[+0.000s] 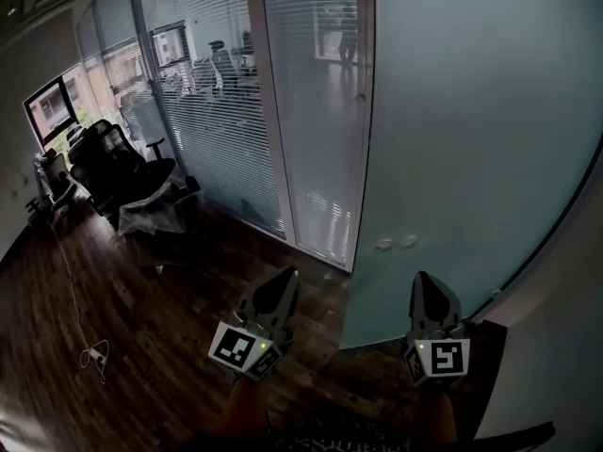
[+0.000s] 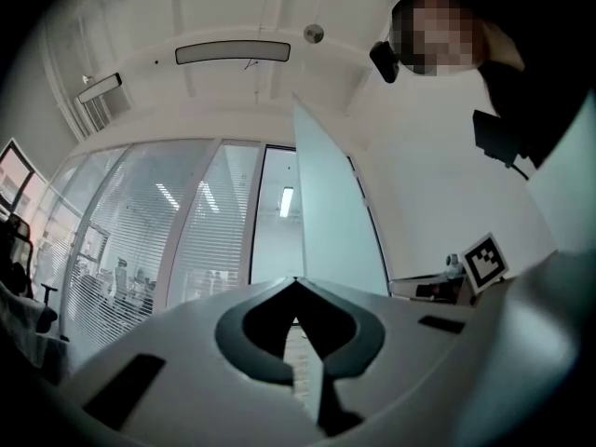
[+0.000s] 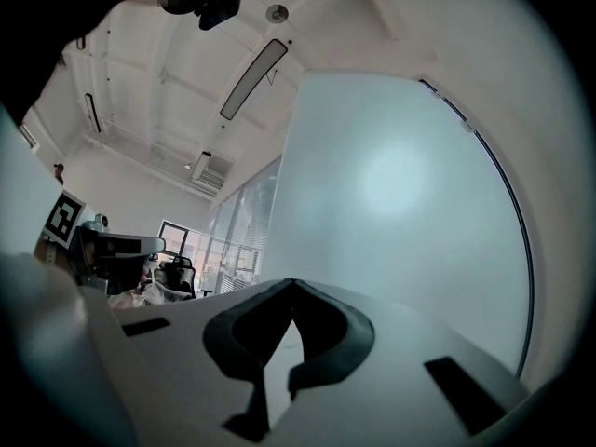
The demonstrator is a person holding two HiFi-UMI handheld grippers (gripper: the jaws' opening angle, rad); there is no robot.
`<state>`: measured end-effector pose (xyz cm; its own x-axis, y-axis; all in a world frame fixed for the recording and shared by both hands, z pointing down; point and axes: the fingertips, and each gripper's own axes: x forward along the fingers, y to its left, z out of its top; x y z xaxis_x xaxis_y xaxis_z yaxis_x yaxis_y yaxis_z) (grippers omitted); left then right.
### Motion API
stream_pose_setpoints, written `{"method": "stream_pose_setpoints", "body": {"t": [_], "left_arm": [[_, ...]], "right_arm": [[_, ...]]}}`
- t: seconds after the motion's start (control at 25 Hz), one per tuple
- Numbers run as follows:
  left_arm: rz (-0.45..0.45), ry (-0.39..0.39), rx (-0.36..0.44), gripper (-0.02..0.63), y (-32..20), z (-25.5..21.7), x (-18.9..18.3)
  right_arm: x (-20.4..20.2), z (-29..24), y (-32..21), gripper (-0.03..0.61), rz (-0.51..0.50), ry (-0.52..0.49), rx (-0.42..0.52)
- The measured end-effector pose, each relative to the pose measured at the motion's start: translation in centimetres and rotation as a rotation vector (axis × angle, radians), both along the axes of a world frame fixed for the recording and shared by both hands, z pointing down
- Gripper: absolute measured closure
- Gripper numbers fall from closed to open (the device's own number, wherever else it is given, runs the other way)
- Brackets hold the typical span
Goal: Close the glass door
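The frosted glass door [image 1: 471, 139] stands open ahead of me, its free edge running down near the middle of the head view. Two small pale fittings [image 1: 396, 244] sit low on it. My left gripper [image 1: 286, 276] is shut and empty, just left of the door's edge and apart from it. My right gripper [image 1: 425, 279] is also shut and empty, pointing at the door's face close to its bottom. In the left gripper view the door [image 2: 331, 212] shows almost edge-on beyond the shut left gripper [image 2: 296, 282]. In the right gripper view its pale face [image 3: 391, 212] fills the space above the shut right gripper [image 3: 291, 283].
A glass partition with blinds [image 1: 217, 111] runs back on the left. Black office chairs [image 1: 118, 163] and a plastic-wrapped seat [image 1: 155, 210] stand before it, with a monitor [image 1: 52, 106] beyond. A white cable [image 1: 89, 351] lies on the dark wood floor. A white wall [image 1: 565, 328] closes the right.
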<state>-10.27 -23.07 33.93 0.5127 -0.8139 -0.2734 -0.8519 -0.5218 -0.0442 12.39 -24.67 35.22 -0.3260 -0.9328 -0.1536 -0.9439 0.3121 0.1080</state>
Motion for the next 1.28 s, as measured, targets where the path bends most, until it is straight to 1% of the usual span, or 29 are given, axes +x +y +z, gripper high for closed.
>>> {"method": "stream_pose_setpoints", "body": {"t": [0.08,0.16,0.24,0.36,0.48,0.64,0.84,1.0,1.12,1.16,1.24,1.28], "left_arm": [[0.020,0.008,-0.004,0.612,-0.7,0.3,0.0],[0.027,0.008,-0.026,0.612,-1.4,1.0,-0.2],[0.023,-0.004,-0.044,0.612,-2.2,1.9,-0.6],[0.015,-0.007,-0.051,0.612,-3.4,2.0,-0.6],[0.009,-0.007,-0.089,0.612,-4.7,2.4,-0.6],[0.022,0.002,-0.079,0.612,-6.1,1.9,-0.1],[0.037,-0.026,-0.091,0.612,-7.4,2.4,1.4],[0.027,-0.019,-0.101,0.612,-8.3,2.5,1.5],[0.025,-0.004,-0.088,0.612,-8.8,2.4,1.4],[0.022,-0.002,-0.082,0.612,-8.9,2.5,1.2],[0.006,-0.017,-0.085,0.612,-9.1,2.9,0.8],[0.001,-0.022,-0.087,0.612,-9.2,3.1,0.7]], "right_arm": [[-0.2,0.5,-0.6,0.575,0.009,0.003,-0.011],[-0.3,1.3,-1.1,0.575,0.019,0.000,-0.034],[-0.3,1.7,-1.8,0.575,0.025,-0.004,-0.048],[0.0,2.4,-3.0,0.575,0.031,0.003,-0.058],[0.1,2.9,-4.2,0.575,0.029,0.006,-0.062],[-0.2,3.4,-5.7,0.575,0.003,0.025,-0.072],[0.2,3.9,-7.5,0.575,0.000,0.001,-0.082],[0.1,4.1,-8.6,0.575,-0.005,0.009,-0.083],[0.3,4.8,-9.4,0.573,0.003,0.009,-0.095],[0.2,5.1,-9.6,0.565,-0.003,0.005,-0.101],[-0.1,5.7,-10.0,0.482,-0.017,-0.001,-0.123],[-0.3,6.0,-10.3,0.454,-0.022,0.002,-0.137]]}}
